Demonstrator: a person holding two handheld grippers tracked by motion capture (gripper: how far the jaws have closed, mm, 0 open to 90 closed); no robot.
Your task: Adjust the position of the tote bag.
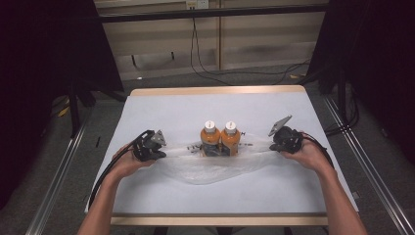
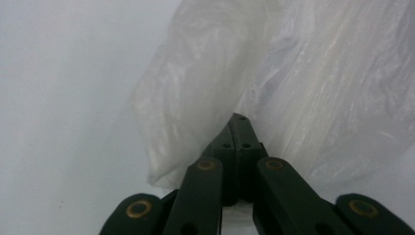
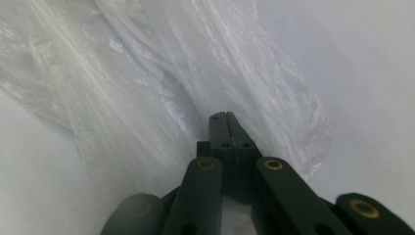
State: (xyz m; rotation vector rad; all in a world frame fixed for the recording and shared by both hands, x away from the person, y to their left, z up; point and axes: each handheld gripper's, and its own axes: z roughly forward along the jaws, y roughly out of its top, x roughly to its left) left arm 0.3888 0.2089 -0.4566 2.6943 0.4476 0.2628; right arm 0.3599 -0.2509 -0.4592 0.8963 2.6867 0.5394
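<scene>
- On the white-covered table (image 1: 161, 105), a clear plastic bag (image 1: 205, 169) lies spread flat near the person's edge, its long axis running side to side between the two hands.
- Two orange bottles (image 1: 220, 139) with white caps stand upright side by side at the bag's middle, touching each other, caps pointing up; whether they are inside the film or just behind it I cannot tell.
- At the bag's left end, the left gripper (image 1: 155, 145) has its jaws pressed together on a fold of the film, which the left gripper view shows bunched around the tips (image 2: 239, 122).
- At the right end, the right gripper (image 1: 276, 139) is likewise clamped on the plastic, its tips (image 3: 224, 120) buried in wrinkled film.
- Between the grippers the bag's upper edge is drawn into a fairly straight line, while the lower edge sags toward the person.
</scene>
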